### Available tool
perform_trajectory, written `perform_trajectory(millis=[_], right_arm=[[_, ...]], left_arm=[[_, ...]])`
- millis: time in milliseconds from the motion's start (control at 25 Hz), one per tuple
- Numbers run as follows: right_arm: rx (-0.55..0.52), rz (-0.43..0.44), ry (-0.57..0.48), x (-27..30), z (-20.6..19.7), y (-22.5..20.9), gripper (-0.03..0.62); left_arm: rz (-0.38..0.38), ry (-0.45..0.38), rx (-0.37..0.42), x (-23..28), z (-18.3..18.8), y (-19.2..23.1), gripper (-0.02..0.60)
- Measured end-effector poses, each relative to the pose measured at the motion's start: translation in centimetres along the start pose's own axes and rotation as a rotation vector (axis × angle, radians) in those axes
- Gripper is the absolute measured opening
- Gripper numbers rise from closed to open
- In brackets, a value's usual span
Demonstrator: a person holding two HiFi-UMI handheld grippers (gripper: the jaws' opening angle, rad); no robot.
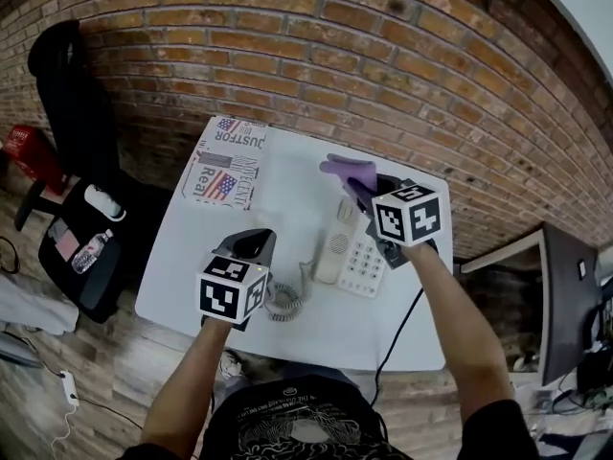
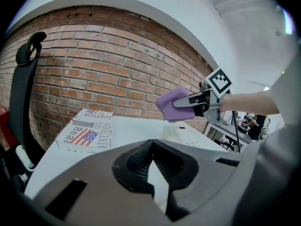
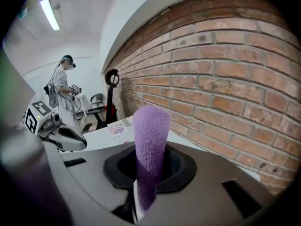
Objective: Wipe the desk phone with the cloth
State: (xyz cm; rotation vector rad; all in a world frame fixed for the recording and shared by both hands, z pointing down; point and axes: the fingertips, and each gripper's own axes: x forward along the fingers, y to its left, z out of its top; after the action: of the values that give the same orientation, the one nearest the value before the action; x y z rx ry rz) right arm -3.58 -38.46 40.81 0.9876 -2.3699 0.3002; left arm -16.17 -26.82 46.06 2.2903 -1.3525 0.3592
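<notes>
A white desk phone lies on the white table, handset on its left side, coiled cord trailing toward me. My right gripper hovers over the phone's far end, shut on a purple cloth. In the right gripper view the cloth stands up from between the jaws of my right gripper. My left gripper hangs left of the phone, shut with nothing in it. The left gripper view shows my left gripper, the cloth and the phone.
A flag-printed newspaper covers the table's far left corner. The brick wall runs right behind the table. A black chair and a water bottle are on the left, a monitor on the right. A black cable hangs off the near edge.
</notes>
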Motion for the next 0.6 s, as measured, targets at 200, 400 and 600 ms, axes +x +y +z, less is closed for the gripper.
perform_trajectory(millis=[200,400,600], right_arm=[[-0.162,0.068,0.126,3.7,-0.7,-0.7,0.044],[-0.303,0.146,0.253,6.9,-2.7,-0.3,0.044],[-0.403,0.222,0.365,8.4,-5.3,1.0,0.044]], left_arm=[[0.079,0.012,-0.043,-0.3,-1.0,1.5,0.006],[0.142,0.028,-0.069,-0.9,-2.4,2.6,0.006],[0.184,0.032,-0.095,-1.7,-3.6,3.3,0.006]])
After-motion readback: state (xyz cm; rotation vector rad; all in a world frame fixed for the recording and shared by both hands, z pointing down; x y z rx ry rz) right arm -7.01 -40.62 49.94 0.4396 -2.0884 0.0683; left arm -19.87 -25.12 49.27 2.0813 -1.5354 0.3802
